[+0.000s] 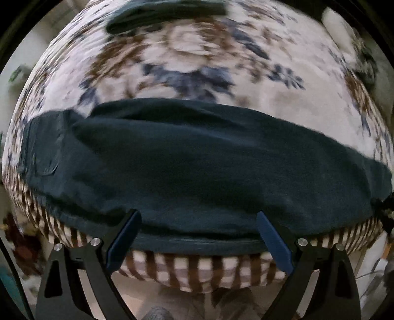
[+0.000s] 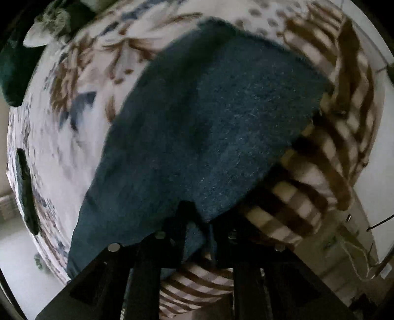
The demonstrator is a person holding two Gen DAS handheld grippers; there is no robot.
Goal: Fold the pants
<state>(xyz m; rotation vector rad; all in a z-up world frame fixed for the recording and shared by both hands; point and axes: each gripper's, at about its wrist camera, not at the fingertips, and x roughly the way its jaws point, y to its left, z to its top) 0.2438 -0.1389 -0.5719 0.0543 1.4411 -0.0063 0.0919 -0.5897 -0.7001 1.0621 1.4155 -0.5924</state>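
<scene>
Dark teal pants (image 1: 197, 157) lie as a long band across a floral bedspread (image 1: 187, 49), close to the bed's near edge. My left gripper (image 1: 198, 221) points down over their near hem, its blue pads (image 1: 123, 241) spread wide, touching no cloth. In the right wrist view the pants (image 2: 209, 118) fill the middle. My right gripper (image 2: 199, 236) sits at their near corner with a fold of the cloth filling the narrow gap between its dark fingers (image 2: 177, 221).
A brown and white striped blanket (image 1: 197, 270) (image 2: 320, 152) hangs over the bed's edge below the pants. A dark item (image 1: 167, 14) lies at the far side, a white pillow (image 1: 337, 24) at the far right. Pale floor (image 2: 14, 258) shows beside the bed.
</scene>
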